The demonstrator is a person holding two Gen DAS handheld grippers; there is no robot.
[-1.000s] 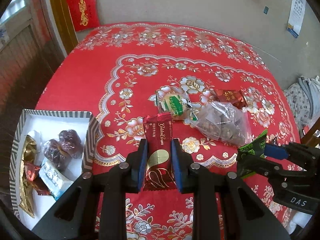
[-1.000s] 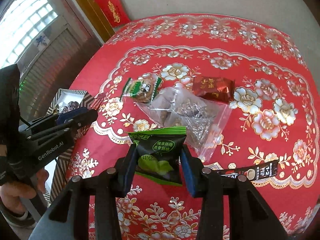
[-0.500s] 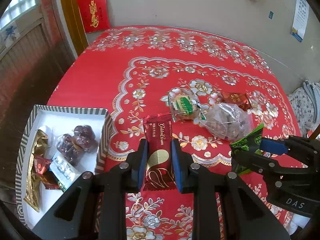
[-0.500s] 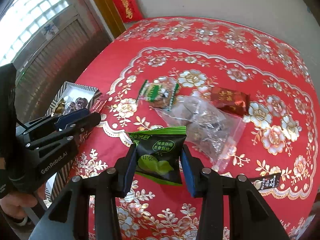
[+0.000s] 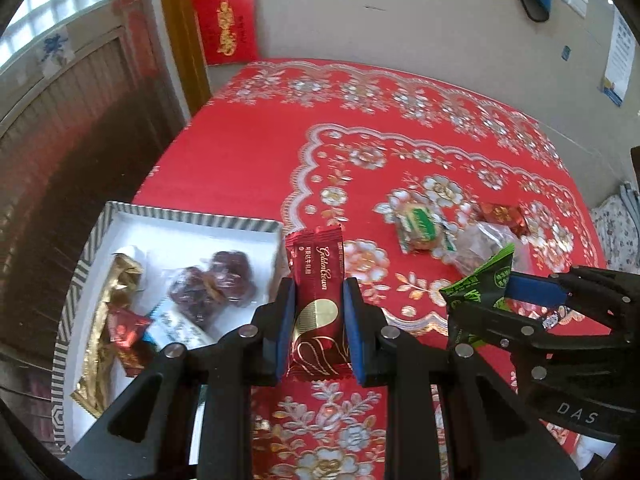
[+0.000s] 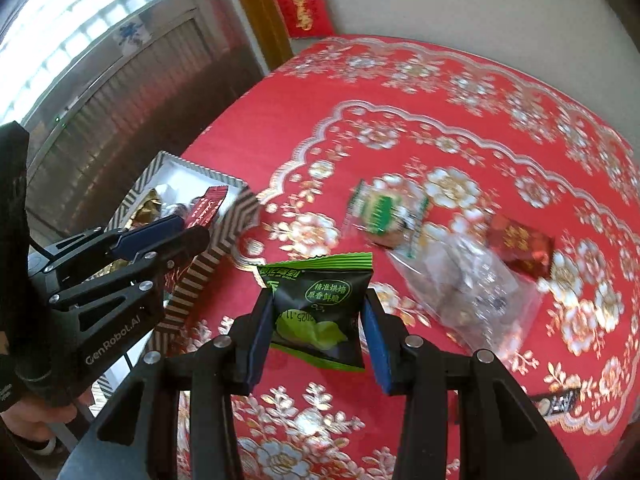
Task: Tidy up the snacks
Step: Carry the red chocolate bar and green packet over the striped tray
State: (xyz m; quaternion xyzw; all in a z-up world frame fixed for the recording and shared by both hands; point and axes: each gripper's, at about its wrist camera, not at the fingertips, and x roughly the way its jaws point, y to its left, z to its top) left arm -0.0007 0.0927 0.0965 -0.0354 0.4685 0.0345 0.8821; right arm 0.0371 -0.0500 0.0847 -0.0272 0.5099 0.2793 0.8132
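My left gripper (image 5: 318,312) is shut on a dark red "Golden Crown" snack bar (image 5: 318,300), held just right of the striped box (image 5: 192,218) at the table's left edge. Inside the box lie wrapped dates (image 5: 212,286), a gold wrapper (image 5: 108,308) and small candies. My right gripper (image 6: 318,316) is shut on a black-and-green snack packet (image 6: 320,308) above the red tablecloth; it also shows in the left wrist view as the right gripper (image 5: 496,300) at the right. The left gripper (image 6: 176,232) appears at the left of the right wrist view, beside the box (image 6: 224,232).
On the red flowered tablecloth (image 5: 400,152) lie a green-labelled pastry (image 5: 420,226), a clear bag of snacks (image 6: 472,288), a red packet (image 6: 520,246) and a dark bar (image 6: 556,400) near the front edge. A person's hand (image 6: 36,428) holds the left gripper. A wall stands behind.
Both grippers have travelled left across the table with their snacks. The striped box has come closer to the left gripper, and the loose snacks have slid right in both views.
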